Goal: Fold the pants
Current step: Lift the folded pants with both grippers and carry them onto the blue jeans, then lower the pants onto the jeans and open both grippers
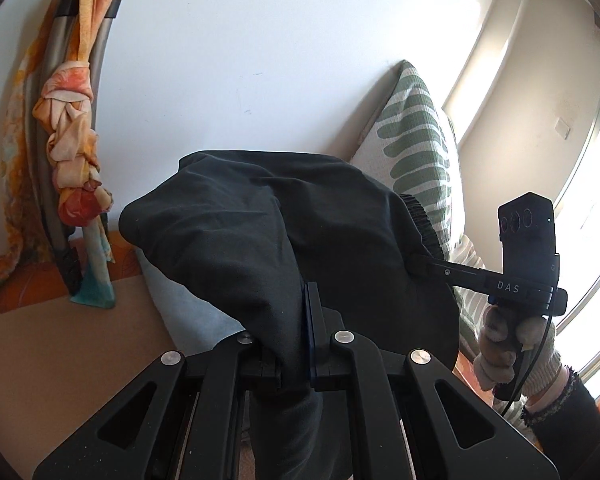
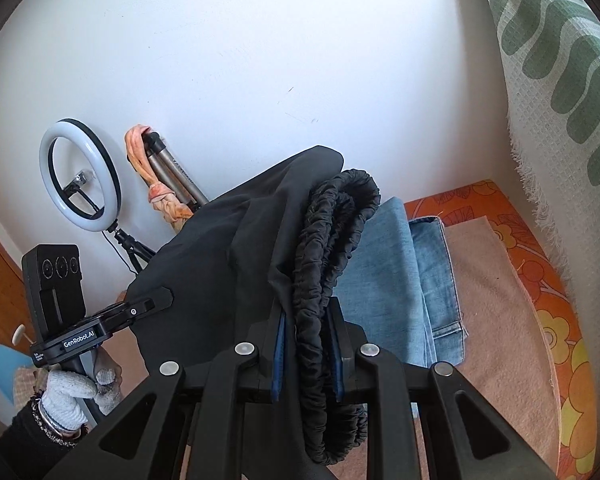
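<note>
Left gripper (image 1: 300, 344): jaws clamped on a fold of the black pants (image 1: 259, 232), cloth bunched between them.
Right gripper (image 2: 308, 344): pads pinched the pants' gathered elastic waistband (image 2: 332, 240).
Pants: hung in the air between both grippers, lifted above the bed.
Gloved hands: one (image 1: 512, 344) and the other (image 2: 75, 396), each on a gripper handle.
Beyond: folded blue jeans (image 2: 404, 264) lay on a tan blanket (image 2: 496, 308); leaf-patterned pillow (image 1: 416, 136) against the white wall (image 1: 259, 40); ring light (image 2: 79, 176) at the wall.
</note>
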`<action>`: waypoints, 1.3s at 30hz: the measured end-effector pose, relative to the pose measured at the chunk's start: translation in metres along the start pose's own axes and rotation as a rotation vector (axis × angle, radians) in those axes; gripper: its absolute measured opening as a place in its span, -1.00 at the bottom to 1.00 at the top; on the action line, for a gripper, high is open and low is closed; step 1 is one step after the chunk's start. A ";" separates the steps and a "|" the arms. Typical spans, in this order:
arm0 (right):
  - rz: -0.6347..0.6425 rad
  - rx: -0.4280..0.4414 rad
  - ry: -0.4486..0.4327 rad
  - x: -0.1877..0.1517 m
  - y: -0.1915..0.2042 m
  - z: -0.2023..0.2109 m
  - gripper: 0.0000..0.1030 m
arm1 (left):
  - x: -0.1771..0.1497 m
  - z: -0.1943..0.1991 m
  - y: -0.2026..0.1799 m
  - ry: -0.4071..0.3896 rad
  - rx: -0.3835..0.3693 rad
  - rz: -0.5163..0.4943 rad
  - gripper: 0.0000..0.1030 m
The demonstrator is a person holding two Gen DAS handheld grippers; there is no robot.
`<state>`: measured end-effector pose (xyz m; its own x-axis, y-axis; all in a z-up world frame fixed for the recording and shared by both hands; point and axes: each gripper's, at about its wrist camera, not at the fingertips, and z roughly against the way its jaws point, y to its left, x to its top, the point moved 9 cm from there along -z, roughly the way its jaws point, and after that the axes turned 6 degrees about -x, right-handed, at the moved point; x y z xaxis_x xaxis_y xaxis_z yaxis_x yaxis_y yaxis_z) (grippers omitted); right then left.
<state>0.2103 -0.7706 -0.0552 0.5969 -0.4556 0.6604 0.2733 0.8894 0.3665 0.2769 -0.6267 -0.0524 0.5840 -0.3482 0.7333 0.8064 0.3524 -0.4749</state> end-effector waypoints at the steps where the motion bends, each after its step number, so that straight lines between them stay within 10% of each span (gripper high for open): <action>1: 0.004 -0.002 0.003 0.003 -0.003 -0.005 -0.67 | 0.001 -0.005 0.003 0.002 0.004 -0.003 -0.87; 21: 0.017 -0.151 0.108 0.001 -0.046 -0.070 -0.62 | -0.010 -0.032 0.063 0.086 0.143 0.074 -0.81; 39: 0.086 -0.312 0.033 -0.011 -0.010 -0.003 0.44 | -0.029 0.025 0.030 0.084 0.165 0.016 0.01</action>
<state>0.2037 -0.7745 -0.0681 0.6503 -0.3812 0.6571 0.4356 0.8958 0.0886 0.2816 -0.5840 -0.0760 0.6076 -0.4103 0.6801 0.7750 0.4939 -0.3944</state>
